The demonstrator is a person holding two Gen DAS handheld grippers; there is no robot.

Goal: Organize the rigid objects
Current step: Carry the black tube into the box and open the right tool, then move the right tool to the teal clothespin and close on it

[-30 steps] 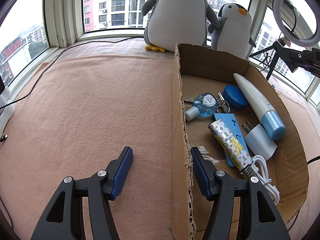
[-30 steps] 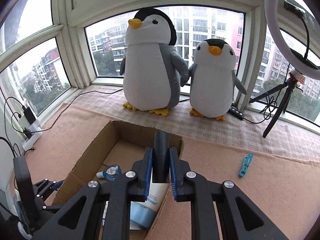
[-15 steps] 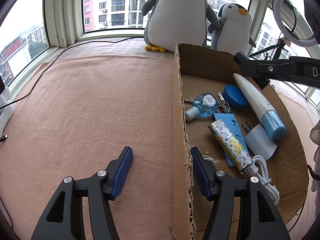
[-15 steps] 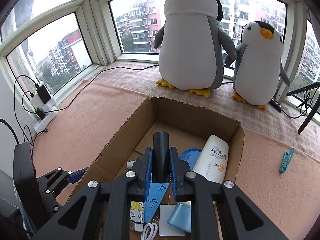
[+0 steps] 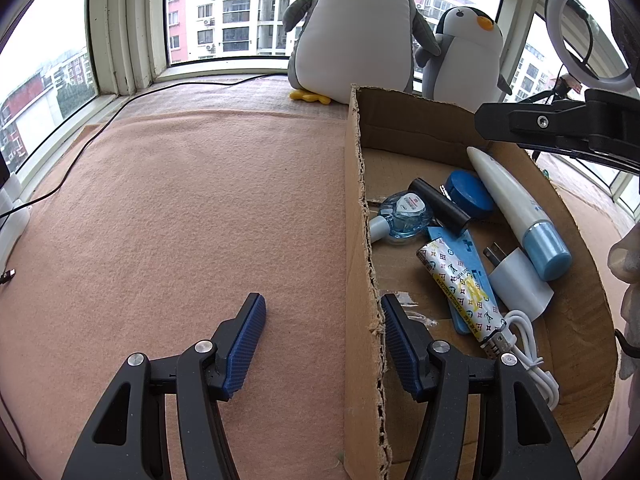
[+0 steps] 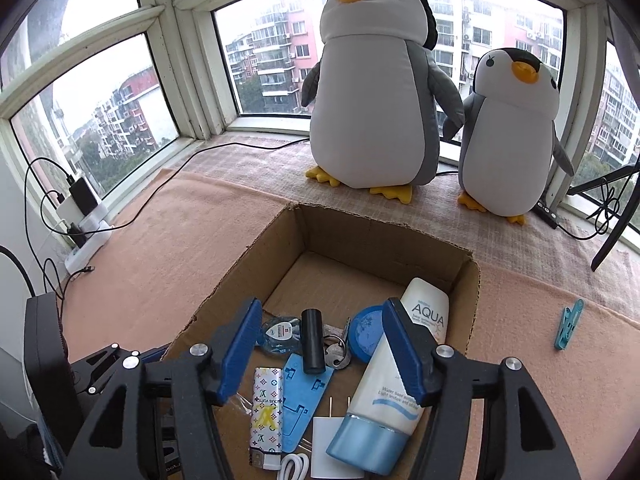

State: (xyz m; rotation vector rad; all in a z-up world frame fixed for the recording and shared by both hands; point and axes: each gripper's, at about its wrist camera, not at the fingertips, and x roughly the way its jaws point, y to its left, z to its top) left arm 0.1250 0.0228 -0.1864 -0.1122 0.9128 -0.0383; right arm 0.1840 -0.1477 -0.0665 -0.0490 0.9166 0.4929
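1. Nearest to me, the left gripper has its jaws spread wide with nothing between them but the near wall of the cardboard box. One pad sits outside over the pink blanket, the other inside. It looks placed to steady the box, though I can't tell whether either pad touches the wall.

2. The right gripper hangs above the box interior, jaws wide apart and holding nothing. The black cylinder lies directly below the gap, so I judge it has just been dropped there.

3. That cylinder is short, matte black and smooth. It rests on its side in the box, partly on a blue plastic holder, beside a bunch of keys and a round blue tin.

4. Also in the box: a white sunscreen tube with a blue cap, a patterned lighter and a white charger plug.

5. Beyond the box, to its right, a teal clip lies alone on the blanket, likely the next item to collect.

6. Behind the box, two plush penguins stand at the window.
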